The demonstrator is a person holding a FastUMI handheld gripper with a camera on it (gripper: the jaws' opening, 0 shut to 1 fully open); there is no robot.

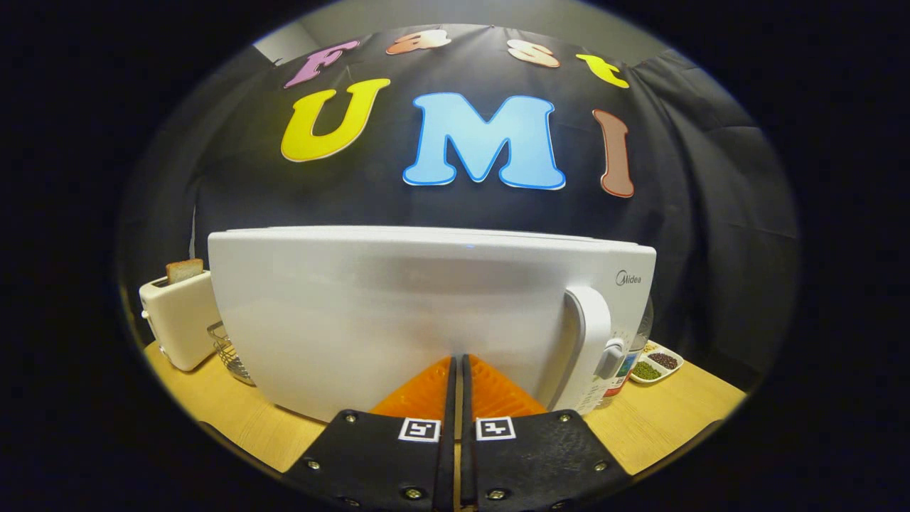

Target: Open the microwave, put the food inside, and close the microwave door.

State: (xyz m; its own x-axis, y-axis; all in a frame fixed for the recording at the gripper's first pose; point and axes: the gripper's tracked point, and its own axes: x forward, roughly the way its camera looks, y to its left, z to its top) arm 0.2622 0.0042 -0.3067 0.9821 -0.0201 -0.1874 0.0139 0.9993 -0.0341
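Observation:
A white microwave (398, 306) stands on the wooden table straight ahead, its door closed. A white vertical handle (591, 341) runs down the door's right side, to the right of my fingers. My gripper (458, 359) is shut with nothing between its fingers, and its tips are at or pressing against the lower middle of the door. I see no food in it.
A white toaster (178, 320) with a slice of bread (184, 269) in its slot stands left of the microwave, with a wire basket (229, 352) beside it. Right of the microwave sit a bottle (625, 366) and a small dish of beans (655, 366). The wooden table (661, 419) shows on both sides.

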